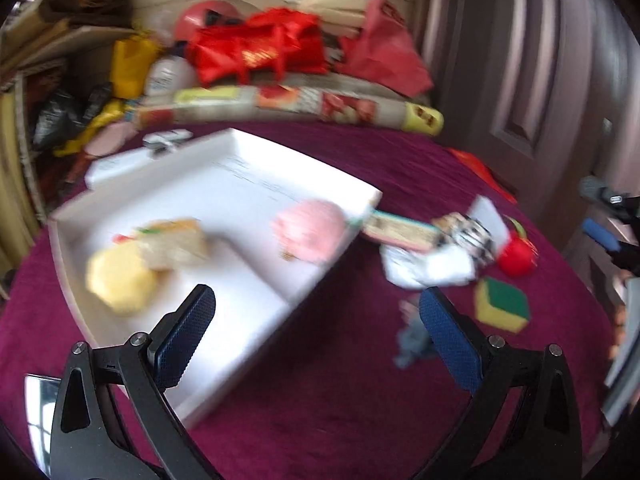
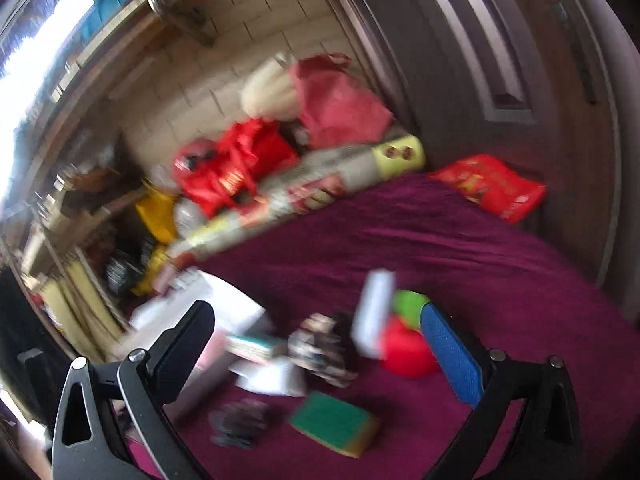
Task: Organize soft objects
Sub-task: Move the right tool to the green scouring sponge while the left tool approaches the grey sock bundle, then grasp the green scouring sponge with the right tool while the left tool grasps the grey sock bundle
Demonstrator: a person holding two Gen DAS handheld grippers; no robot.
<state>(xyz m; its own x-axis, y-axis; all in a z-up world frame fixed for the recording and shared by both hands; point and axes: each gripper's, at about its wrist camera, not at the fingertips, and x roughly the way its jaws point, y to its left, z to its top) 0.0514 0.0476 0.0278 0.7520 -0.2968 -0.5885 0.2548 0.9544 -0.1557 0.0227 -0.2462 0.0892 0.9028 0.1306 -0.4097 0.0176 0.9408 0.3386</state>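
Two sets of tongs are in view, both spread wide and holding nothing. Left gripper (image 1: 316,332): its blue textured pads (image 1: 184,336) straddle the near corner of the white tray (image 1: 248,320), one finger over the tray floor, the other over the magenta cloth (image 1: 340,400). Right gripper (image 2: 320,344): one pad shows blue (image 2: 452,356), the other dark; it hangs above the loose pile on the same cloth. Inside the tray lie a yellow rounded soft item (image 1: 120,276), a pale wedge-shaped item (image 1: 176,242) touching it, and a pink round item (image 1: 310,230) near the tray's right wall (all three blurred; finer detail cannot be told). Outside the tray, on the cloth: a green-topped yellow sponge (image 1: 502,304), rectangular; a red ball-shaped item (image 1: 516,258); a white flat packet (image 1: 432,270); a black-and-white patterned item (image 1: 468,234); a long printed box (image 1: 400,230) touching the tray's edge; and a grey crumpled piece (image 1: 412,340) just beside the left gripper's right finger. In the right wrist view the sponge (image 2: 334,422) and the grey piece (image 2: 240,420) lie between the fingers, with the red item (image 2: 408,350) just beside the blue pad. Beyond the cloth, a rolled printed mat (image 1: 288,104) carries red bags (image 1: 256,52); a panelled door (image 1: 520,60) stands at right.
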